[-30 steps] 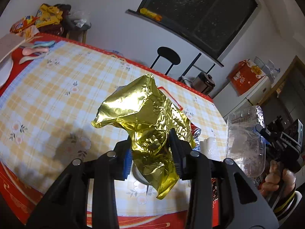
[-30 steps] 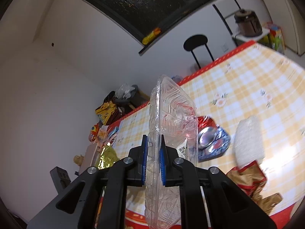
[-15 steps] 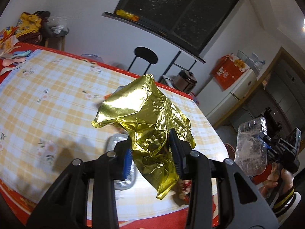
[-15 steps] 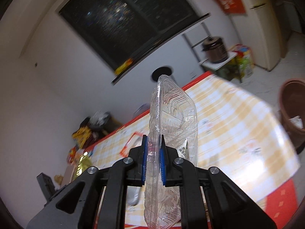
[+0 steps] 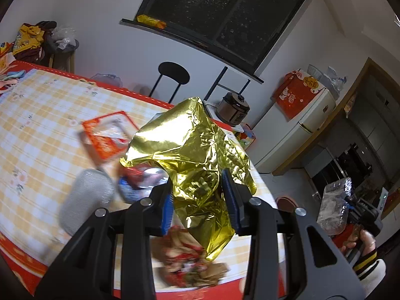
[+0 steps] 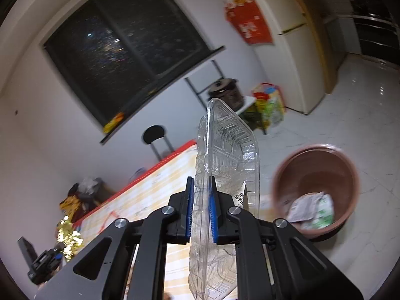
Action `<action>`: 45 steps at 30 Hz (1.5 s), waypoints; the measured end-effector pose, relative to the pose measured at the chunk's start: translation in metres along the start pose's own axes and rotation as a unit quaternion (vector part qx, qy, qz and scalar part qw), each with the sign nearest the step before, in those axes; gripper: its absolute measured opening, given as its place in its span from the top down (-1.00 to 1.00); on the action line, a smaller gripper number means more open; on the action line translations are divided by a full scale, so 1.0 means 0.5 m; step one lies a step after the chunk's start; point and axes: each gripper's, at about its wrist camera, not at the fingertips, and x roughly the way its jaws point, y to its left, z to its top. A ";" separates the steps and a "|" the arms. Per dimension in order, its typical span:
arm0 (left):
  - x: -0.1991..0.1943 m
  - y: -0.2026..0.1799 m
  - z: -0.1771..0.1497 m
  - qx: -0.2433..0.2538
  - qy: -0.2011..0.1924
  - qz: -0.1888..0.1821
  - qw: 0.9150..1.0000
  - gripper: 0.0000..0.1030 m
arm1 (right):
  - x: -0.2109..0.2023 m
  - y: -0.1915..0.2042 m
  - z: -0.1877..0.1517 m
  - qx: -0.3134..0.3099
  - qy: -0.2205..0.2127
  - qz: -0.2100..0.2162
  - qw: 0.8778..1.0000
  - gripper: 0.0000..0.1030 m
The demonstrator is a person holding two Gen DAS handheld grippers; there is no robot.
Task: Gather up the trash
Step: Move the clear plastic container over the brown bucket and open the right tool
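Observation:
My left gripper (image 5: 197,205) is shut on a crumpled gold foil wrapper (image 5: 195,155) and holds it above the checked table (image 5: 37,130). My right gripper (image 6: 201,215) is shut on a clear plastic clamshell container (image 6: 225,165), held upright off the table's end. A brown round bin (image 6: 317,187) stands on the floor to the right, with a white and green wrapper (image 6: 310,207) inside. The right gripper with the clear container (image 5: 335,207) also shows in the left wrist view, and the gold wrapper (image 6: 67,237) shows far left in the right wrist view.
On the table lie an orange packet (image 5: 105,137), a grey pouch (image 5: 85,197), a red and blue wrapper (image 5: 140,180) and brown and red paper trash (image 5: 190,262). A black stool (image 5: 172,75), a rice cooker (image 5: 232,110) and a white fridge (image 5: 300,130) stand beyond.
Both grippers have swung right, away from the table, still holding their items. The brown bin has come fully into the right wrist view.

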 end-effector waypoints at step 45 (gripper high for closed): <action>0.217 -0.429 -0.083 0.105 0.074 -0.059 0.990 0.27 | -0.003 -0.239 0.182 -0.053 -0.004 -0.107 0.993 -0.90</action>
